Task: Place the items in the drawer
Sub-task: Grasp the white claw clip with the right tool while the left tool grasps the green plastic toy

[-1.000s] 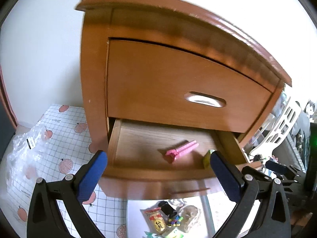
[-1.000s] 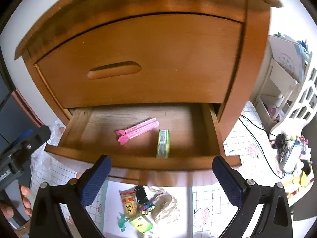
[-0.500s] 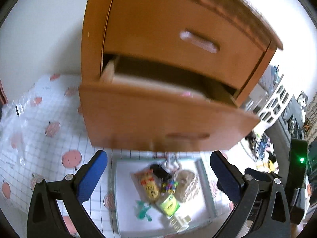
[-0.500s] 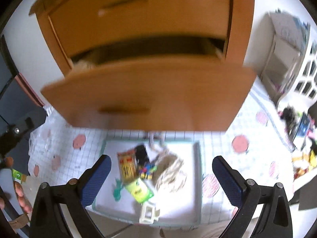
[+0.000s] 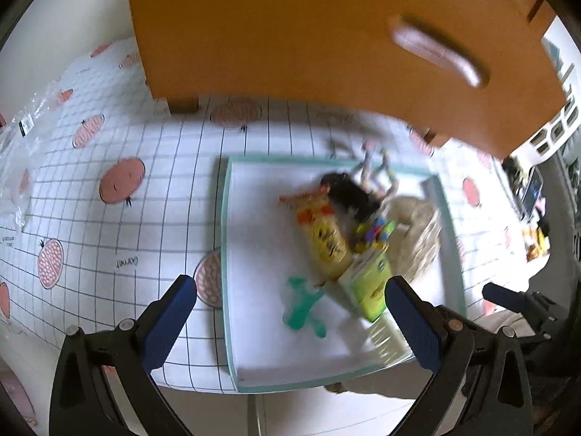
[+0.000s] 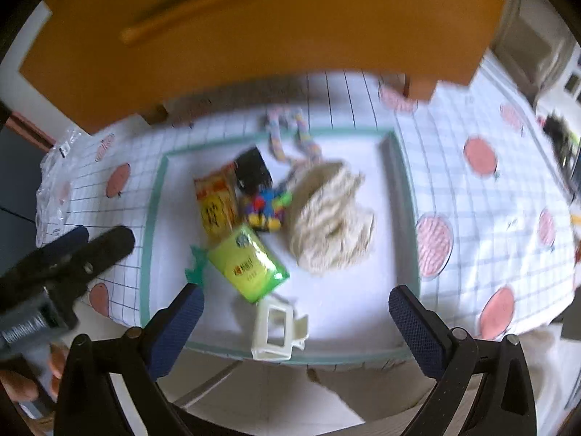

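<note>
We hold the left gripper wide and empty near the teal clip; the right gripper, equally wide, hangs over the green packet in the white teal-rimmed tray. We should pinch its long sides squarely.

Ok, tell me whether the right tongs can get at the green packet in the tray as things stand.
Probably yes. The right tongs are open and empty above the tray, and the green packet lies on top with nothing over it. The white clip sits close beside it and may get nudged.
</note>
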Demonstrator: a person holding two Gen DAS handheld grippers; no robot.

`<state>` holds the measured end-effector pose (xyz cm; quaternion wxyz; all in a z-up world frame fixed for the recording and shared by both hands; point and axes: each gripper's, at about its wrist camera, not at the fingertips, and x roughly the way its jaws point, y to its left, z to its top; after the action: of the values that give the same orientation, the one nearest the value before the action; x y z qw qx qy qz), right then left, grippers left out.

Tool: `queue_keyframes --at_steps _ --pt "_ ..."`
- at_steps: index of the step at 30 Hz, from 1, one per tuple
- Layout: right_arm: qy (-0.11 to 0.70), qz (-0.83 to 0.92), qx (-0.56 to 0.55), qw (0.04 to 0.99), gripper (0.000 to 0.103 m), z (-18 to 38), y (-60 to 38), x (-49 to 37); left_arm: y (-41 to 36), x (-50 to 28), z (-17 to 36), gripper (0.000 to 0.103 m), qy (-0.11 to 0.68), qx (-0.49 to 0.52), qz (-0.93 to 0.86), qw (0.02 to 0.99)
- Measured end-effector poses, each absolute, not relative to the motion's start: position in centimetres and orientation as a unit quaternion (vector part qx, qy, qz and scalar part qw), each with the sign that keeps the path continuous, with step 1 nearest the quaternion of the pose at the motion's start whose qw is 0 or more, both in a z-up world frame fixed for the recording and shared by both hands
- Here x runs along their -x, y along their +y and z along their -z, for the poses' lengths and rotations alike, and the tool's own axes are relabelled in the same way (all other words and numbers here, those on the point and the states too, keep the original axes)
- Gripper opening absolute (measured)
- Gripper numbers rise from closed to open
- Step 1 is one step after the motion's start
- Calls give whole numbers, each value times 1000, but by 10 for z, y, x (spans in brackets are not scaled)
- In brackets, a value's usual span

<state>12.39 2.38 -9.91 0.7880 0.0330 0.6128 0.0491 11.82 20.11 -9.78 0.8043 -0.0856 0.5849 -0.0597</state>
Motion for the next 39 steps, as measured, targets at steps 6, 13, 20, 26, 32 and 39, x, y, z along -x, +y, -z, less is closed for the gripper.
queue_keyframes --at_steps 6,13,20,26,32,39 --pt "652 -33 -35 756 103 128 19 -121 200 -115 124 103 608 91 53 787" --pt "674 -40 -43 736 103 145 17 -118 201 -115 136 93 616 104 63 778" --pt "684 -48 -39 726 101 151 25 -119 199 -114 144 91 623 103 71 773" --pt "703 -52 -38 708 98 165 29 -116 194 -114 155 81 633 98 76 764" --pt "713 -54 -43 698 90 175 24 -112 189 -116 166 76 640 94 76 759" --pt "716 -62 -41 694 72 186 30 -115 184 -122 173 70 642 88 76 758"
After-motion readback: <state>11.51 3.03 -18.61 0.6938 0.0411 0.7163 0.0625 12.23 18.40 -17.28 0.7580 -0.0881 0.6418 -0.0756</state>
